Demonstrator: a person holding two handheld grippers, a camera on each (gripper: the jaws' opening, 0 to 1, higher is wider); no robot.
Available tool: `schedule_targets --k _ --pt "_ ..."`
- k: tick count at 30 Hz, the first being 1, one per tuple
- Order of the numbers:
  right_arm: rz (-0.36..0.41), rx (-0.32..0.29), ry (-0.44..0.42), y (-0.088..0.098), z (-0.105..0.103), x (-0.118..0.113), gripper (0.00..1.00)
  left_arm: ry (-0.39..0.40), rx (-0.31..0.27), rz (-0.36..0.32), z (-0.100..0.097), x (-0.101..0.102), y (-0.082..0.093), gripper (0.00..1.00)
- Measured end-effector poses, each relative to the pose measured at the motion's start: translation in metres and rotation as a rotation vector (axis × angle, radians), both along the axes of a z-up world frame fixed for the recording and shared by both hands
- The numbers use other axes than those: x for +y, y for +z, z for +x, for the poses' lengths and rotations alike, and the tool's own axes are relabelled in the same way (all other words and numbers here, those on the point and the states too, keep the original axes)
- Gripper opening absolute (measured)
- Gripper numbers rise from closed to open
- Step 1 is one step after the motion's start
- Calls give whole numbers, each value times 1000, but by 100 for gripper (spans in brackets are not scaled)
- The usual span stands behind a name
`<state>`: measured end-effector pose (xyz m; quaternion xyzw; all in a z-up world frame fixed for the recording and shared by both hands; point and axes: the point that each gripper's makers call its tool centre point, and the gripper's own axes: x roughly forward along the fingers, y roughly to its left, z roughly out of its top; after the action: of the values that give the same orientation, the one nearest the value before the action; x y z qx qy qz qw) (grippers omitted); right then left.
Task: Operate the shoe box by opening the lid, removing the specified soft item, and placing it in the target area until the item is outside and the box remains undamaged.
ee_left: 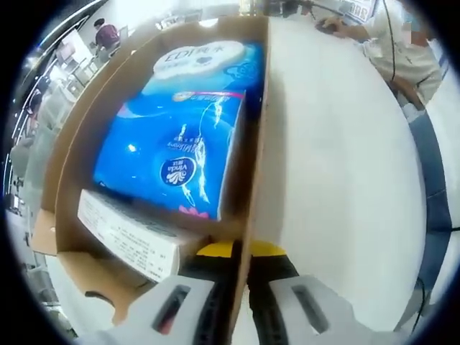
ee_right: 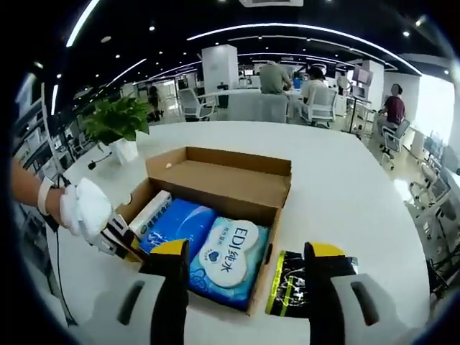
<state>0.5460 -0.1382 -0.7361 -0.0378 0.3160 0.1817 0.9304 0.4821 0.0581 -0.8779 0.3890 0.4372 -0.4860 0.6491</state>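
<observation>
- The shoe box (ee_right: 215,215) stands open on the white counter (ee_right: 345,187), its lid (ee_right: 223,176) folded back toward the far edge, so the opening step looks done and removal of the soft item is in hand.
- The left gripper (ee_left: 241,287) has its jaws pressed onto the box's side wall, pinching the cardboard; in the right gripper view the same gripper (ee_right: 115,236), held by a gloved hand (ee_right: 83,208), sits at the box's left wall.
- The right gripper (ee_right: 244,287) hangs above the near end of the box, jaws spread wide and empty.
- The soft item, a blue tissue pack (ee_left: 180,136), lies inside the box, filling most of it, with its white label facing up.
- Count: one shoe box, one blue tissue pack, one small white carton (ee_left: 126,233) wedged beside the pack along the box wall, and one black-and-yellow packet (ee_right: 298,280) on the counter just outside the box's right wall.
- Next, I judge, the right jaws must drop onto the pack and close on its yielding wrap without catching the cardboard, while the left steadies the box.
- One potted plant (ee_right: 118,126) stands near the counter's far left edge.
</observation>
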Motion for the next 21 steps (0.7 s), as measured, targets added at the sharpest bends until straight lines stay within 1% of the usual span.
schedule_targets --k 2,5,7,11,14,18,20,21 --pt "2 -4 -7 1 -2 7 65 -1 0 -1 1 0 0 4" --pt "5 2 -18 1 -3 12 65 22 18 -2 0 0 0 4" --pt "8 -1 -23 0 -3 16 65 13 11 0 -3 -1 2 4" --pt "34 45 -29 -7 -8 25 64 13 10 -1 -1 0 1 4" --pt "14 48 -24 -8 -12 29 64 20 14 0 -2 0 0 4" --pt "-11 55 -8 -11 -11 33 64 19 14 1 -2 1 -1 4" --pt "-57 83 1 -19 -10 32 62 23 15 4 -5 0 1 4" --pt "-74 84 8 -20 -11 32 61 21 15 5 -5 0 1 4"
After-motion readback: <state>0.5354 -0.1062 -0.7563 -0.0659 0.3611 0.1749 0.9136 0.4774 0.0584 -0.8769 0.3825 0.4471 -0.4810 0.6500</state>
